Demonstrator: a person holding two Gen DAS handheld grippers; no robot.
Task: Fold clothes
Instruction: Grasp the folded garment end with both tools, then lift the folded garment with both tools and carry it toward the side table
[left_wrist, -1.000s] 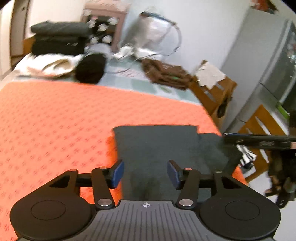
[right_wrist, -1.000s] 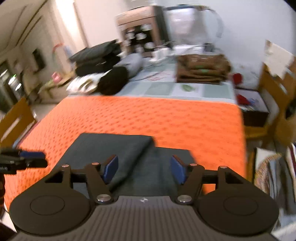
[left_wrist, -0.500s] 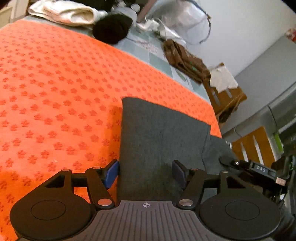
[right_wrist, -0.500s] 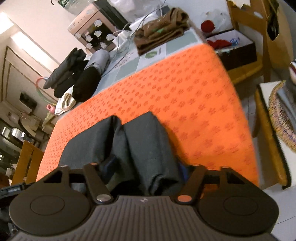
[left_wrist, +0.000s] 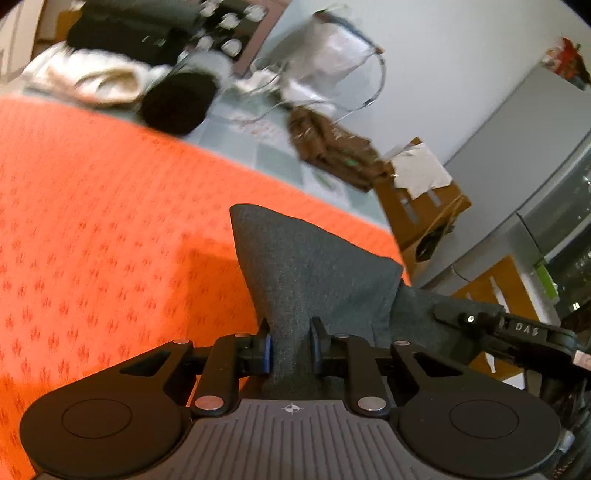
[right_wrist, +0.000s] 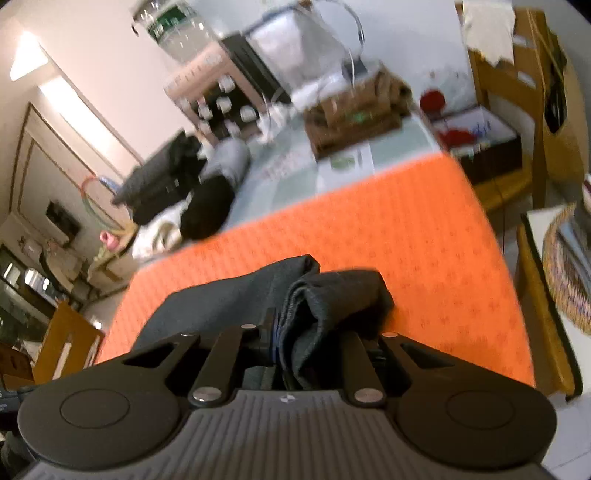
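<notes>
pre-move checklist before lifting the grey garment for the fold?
1. Left gripper has the grey garment between its pads, jaws closing: ok.
2. Right gripper has bunched fabric between its pads, jaws closing: ok.
3. Right gripper holds one layer only: not ok, several folds are gathered.
4. Orange cloth beyond the garment free for laying it down: ok.
5. Orange cloth not caught with the garment: cannot tell.

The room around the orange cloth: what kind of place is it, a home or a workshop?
Most likely a home, perhaps a dining area. A grey refrigerator stands by the wall, wooden chairs surround the orange patterned tablecloth, and folded dark clothes are stacked at the far end.
</notes>
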